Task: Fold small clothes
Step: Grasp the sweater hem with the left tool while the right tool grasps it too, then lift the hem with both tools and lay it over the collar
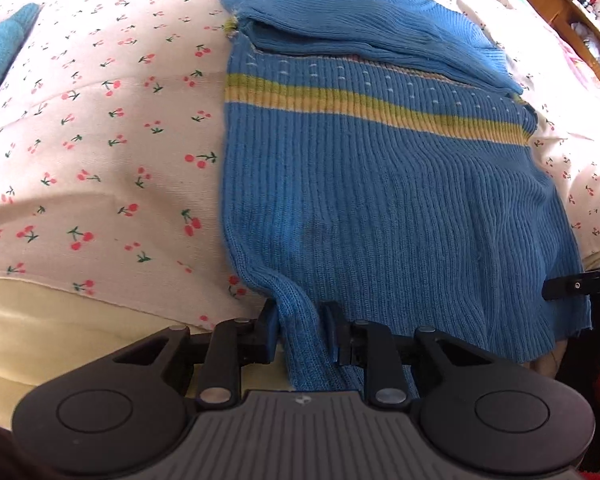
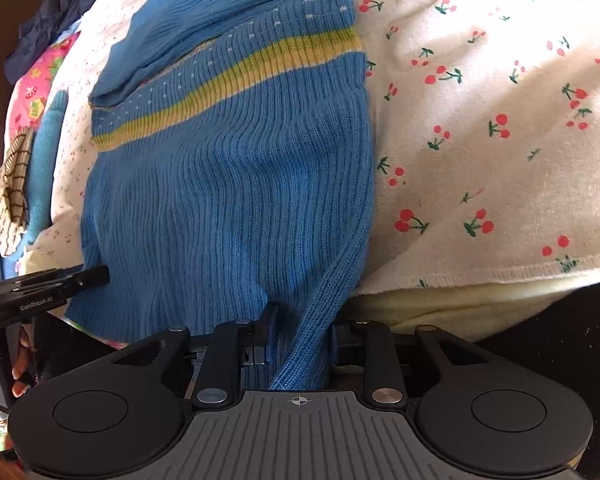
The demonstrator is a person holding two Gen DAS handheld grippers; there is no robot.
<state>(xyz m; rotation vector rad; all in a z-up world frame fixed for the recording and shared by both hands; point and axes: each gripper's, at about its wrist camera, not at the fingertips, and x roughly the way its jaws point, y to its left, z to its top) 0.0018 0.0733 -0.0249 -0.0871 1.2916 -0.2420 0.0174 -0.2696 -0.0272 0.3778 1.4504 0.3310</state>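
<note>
A cherry-print sheet [image 1: 100,128] covers the bed and fills most of both views, its edges bent away by the fisheye lens, and everything else can be placed against it. Lying flat on the sheet is the blue ribbed sweater [image 1: 380,200], the largest thing on it, with a yellow-green stripe [image 1: 340,100] running across its upper part and a sleeve folded over the top; the neck end is cut off by the upper frame edge. The sweater's near hem hangs off the sheet's front edge, over a pale yellow layer [image 1: 60,320] beneath the sheet. At the sheet's far side, in the right wrist view, a heap of other clothes [image 2: 24,160] shows only as strips of check, turquoise and pink, and a dark garment [image 2: 48,20] lies beyond it, too squeezed by the lens to identify. A wooden shelf [image 1: 572,20] stands past the sheet's far corner, its contents blurred. The left gripper [image 1: 300,336] is clenched on one near corner of the hem, a bunched fold of knit rising between its pads. The right gripper [image 2: 300,340] is likewise clamped on the other near corner, where the fabric hides the pad faces. Beside it, part of a person's hand [image 2: 20,376] shows at the frame edge, mostly hidden.
</note>
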